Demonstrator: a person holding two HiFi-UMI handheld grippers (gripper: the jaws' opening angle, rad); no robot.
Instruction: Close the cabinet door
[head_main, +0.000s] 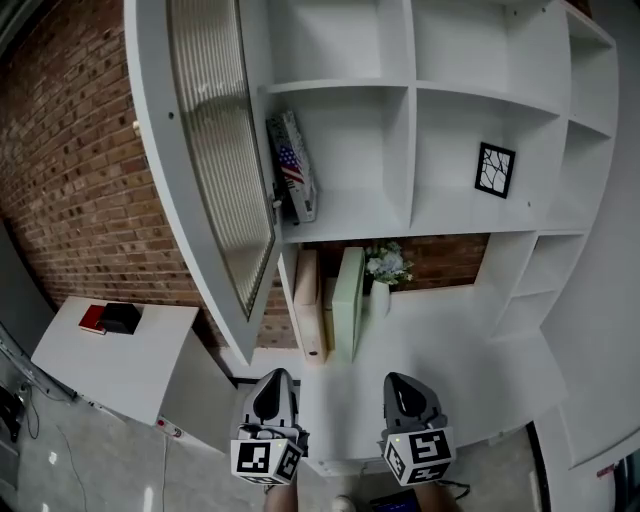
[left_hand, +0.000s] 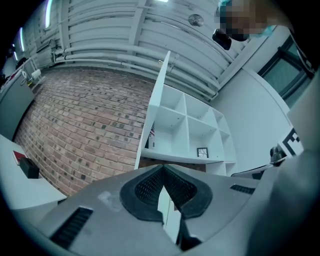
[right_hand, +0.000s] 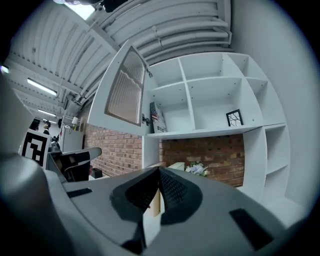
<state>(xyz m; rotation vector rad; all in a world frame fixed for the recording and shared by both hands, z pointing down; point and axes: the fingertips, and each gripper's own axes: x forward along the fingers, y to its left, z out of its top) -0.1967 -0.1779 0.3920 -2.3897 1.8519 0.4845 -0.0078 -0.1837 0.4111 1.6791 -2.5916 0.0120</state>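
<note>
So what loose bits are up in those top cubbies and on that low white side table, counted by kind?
Flag-printed flat box, leaning in a cubby: 1
Black-framed picture: 1
Red flat item: 1
Small black box: 1
Total: 4

Up and ahead-left of my left tongs (head_main: 272, 385), the open cabinet door (head_main: 215, 170) juts out from the shelf unit (head_main: 410, 110) and blocks that side. Straight ahead, between them and my right tongs (head_main: 403, 388), two upright flat boxes (head_main: 310, 300) and a flower vase (head_main: 386, 270) stand on the counter (head_main: 450, 340). Ahead-right of my right tongs the counter top lies free, and the compartments (head_main: 470, 55) above gape open.
</note>
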